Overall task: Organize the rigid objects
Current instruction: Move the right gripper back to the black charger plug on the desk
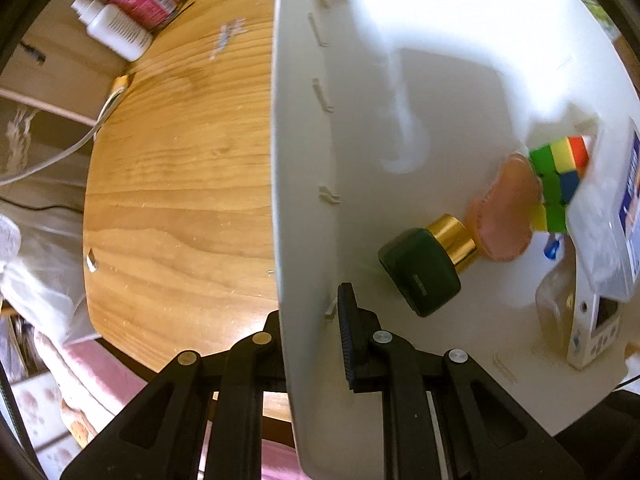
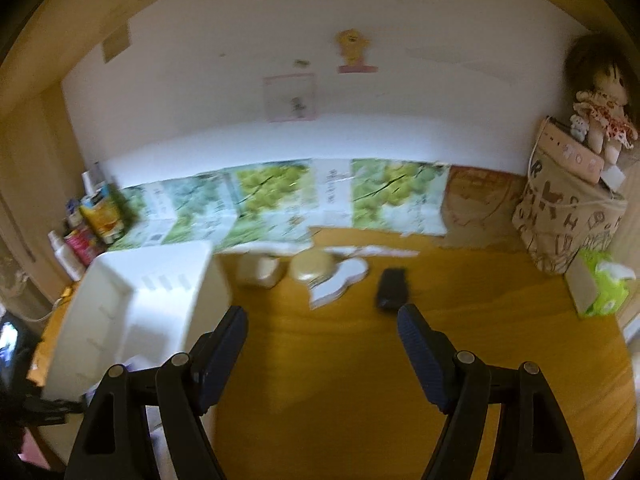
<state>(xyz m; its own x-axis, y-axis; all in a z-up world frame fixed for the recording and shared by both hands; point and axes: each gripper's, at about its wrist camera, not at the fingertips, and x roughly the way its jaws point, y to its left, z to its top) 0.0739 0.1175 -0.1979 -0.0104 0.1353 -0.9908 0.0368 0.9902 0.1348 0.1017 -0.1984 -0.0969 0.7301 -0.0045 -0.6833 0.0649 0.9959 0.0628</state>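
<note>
The left gripper (image 1: 308, 320) has its jaws clamped on the stiff, light white bin's (image 1: 400, 80) wall. The right gripper (image 2: 322, 344) is empty, jaws wide, facing a small black object (image 2: 392, 289) near the worktop's (image 2: 360, 380) back edge; it looks rigid, best gripped across its narrow sides.

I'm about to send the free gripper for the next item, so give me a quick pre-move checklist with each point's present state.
1. left gripper clamped on the white bin wall: ok.
2. right gripper open and empty: ok.
3. Items left on the wooden table, such as the black object: ok.
4. Bare table between right gripper and black object: ok.
5. Free space in the bin beside the green-capped bottle: ok.
6. What the black object is: cannot tell, blurred.
</note>
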